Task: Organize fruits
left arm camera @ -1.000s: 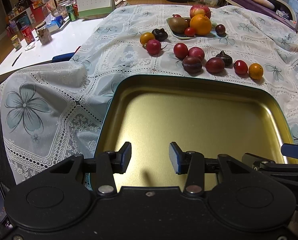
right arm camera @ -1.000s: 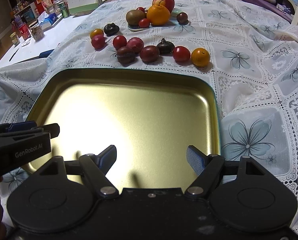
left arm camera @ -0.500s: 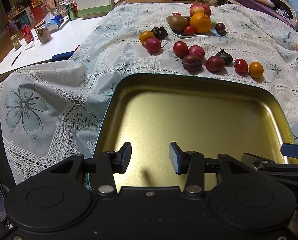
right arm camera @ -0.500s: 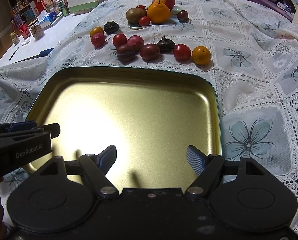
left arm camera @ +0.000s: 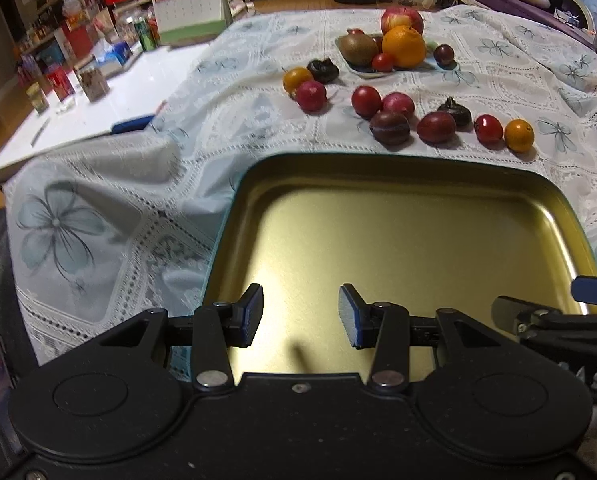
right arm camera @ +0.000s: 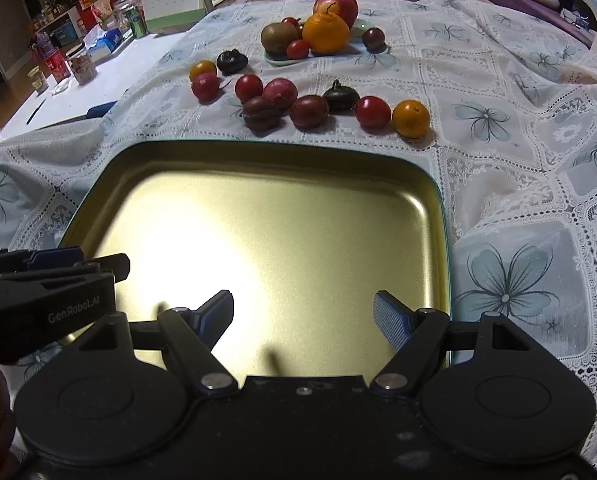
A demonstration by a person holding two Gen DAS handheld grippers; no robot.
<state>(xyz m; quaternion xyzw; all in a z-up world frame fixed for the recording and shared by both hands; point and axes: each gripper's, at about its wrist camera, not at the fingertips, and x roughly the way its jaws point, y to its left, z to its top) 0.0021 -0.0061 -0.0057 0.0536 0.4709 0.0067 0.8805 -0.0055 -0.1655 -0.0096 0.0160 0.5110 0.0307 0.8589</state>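
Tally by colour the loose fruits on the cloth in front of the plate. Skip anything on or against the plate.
Orange fruits: 2
Black fruits: 2
Red to purple fruits: 6
Total: 10

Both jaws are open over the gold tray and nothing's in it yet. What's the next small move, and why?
Probably ease the right gripper forward over the tray's far rim toward the small orange at the right end of the loose row. Its jaws are open and hold nothing, the tray is bare, and that fruit lies on the right gripper's side with open cloth to its right, so the jaws can close without nudging neighbours.
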